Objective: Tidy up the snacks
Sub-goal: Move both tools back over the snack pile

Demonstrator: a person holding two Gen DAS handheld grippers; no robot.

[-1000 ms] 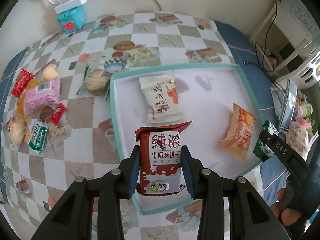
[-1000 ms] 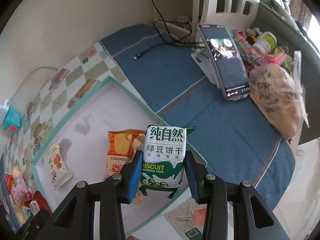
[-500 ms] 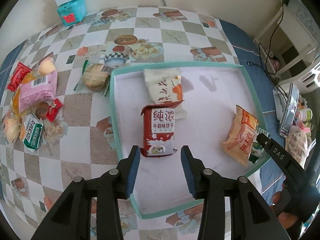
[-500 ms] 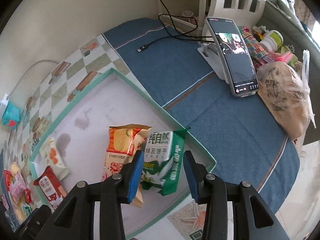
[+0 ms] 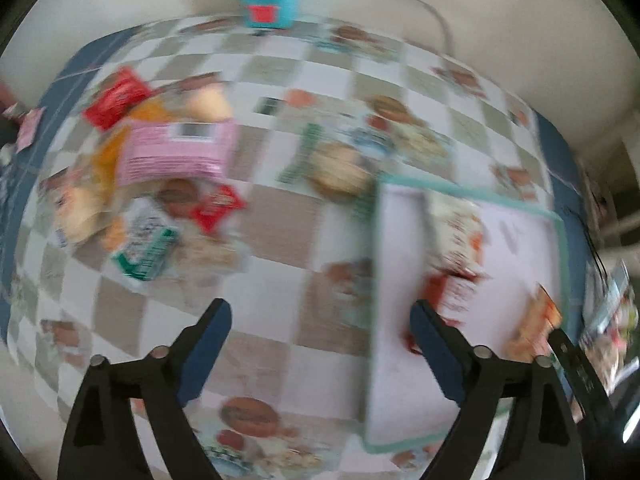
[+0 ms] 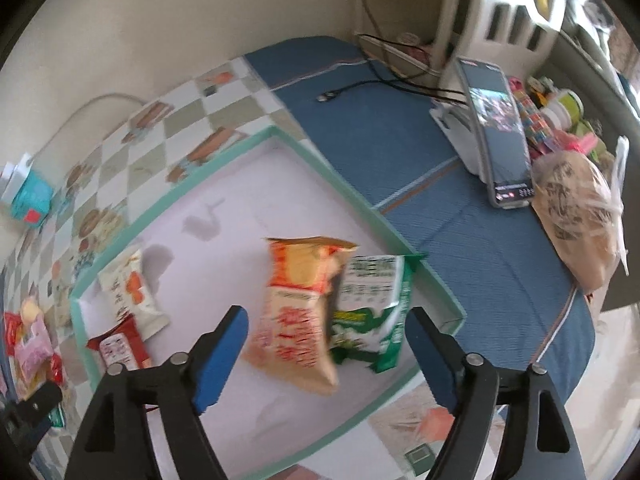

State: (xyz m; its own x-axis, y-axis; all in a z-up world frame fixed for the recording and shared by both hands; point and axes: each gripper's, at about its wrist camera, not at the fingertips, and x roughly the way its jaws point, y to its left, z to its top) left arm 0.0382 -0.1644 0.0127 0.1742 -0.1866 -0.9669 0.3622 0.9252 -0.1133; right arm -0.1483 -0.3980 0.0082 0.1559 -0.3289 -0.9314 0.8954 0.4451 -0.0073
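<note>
The left wrist view is blurred. My left gripper hangs over the checkered tablecloth, its jaws opening with nothing between them. To its left lies a loose snack pile with a pink pack and a green-white pack. The teal-rimmed tray lies to its right and holds the red biscuit pack. My right gripper hovers above the tray, jaws opening, pads clear of everything. Below it the green biscuit pack lies beside an orange pack. A white pack and the red pack lie at the tray's left end.
A round pastry lies just outside the tray. A teal box stands by the wall. On the blue cloth right of the tray are a phone on a stand, a cable and a filled plastic bag.
Both grippers opened and let go: the red pack and the green pack now lie in the tray. The left gripper swung left, out over the tablecloth toward the snack pile.
</note>
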